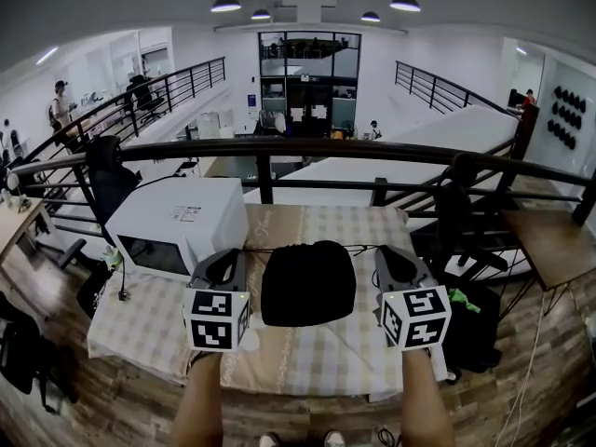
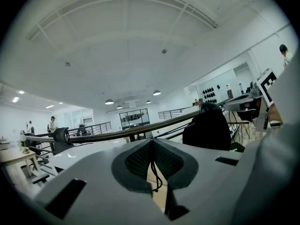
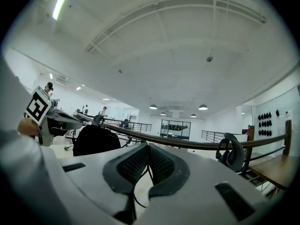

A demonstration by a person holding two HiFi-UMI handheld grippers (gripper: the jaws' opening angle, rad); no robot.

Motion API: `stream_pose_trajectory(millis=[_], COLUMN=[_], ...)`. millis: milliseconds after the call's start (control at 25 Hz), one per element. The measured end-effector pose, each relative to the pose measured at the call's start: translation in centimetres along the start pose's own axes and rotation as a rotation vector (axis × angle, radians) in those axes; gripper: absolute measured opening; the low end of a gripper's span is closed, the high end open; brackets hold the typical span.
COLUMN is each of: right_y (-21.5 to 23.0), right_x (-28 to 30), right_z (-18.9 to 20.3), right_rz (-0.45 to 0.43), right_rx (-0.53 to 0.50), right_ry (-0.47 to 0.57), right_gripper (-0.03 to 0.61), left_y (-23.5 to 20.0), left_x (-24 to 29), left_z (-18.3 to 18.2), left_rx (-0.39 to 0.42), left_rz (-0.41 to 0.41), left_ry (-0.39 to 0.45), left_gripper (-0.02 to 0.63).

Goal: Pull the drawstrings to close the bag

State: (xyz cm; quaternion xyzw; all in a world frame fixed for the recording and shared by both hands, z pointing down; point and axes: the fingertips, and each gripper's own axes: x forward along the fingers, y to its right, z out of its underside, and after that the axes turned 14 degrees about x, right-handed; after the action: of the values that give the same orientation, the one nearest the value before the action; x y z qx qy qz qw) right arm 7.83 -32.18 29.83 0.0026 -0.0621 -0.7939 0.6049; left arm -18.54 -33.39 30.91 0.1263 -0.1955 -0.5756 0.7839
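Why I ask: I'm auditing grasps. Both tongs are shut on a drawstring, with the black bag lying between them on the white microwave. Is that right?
Not quite. The head view shows the black bag lying on the checked tablecloth, not on the white microwave, which stands to its left. The rest holds: the left tongs and right tongs are each shut on a drawstring.

Clearance on the table (image 1: 317, 357): the near strip is lying open and the left rear is being blocked.
The black bag (image 1: 307, 285) is occupying the centre, with the left gripper (image 1: 223, 259) and the right gripper (image 1: 392, 255) standing just beside it. The left drawstring (image 2: 154, 175) and the right drawstring (image 3: 142, 172), pinched in the closed jaws, are crossing both side gaps. A white microwave (image 1: 177, 220) is blocking the left rear. A dark railing (image 1: 326, 149) is closing off the far edge.
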Motion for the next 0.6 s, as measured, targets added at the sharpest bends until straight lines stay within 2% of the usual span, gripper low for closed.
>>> stream_pose_trajectory(millis=[600], right_y=[1.3], right_x=[-0.2], right_z=[0.2], right_rz=[0.000], right_rx=[0.064], right_ry=[-0.001], right_gripper=[0.024], left_y=[-1.0], left_x=[0.1], left_z=[1.2], left_rx=[-0.025], left_rz=[-0.019], left_ry=[-0.019], left_gripper=[0.029])
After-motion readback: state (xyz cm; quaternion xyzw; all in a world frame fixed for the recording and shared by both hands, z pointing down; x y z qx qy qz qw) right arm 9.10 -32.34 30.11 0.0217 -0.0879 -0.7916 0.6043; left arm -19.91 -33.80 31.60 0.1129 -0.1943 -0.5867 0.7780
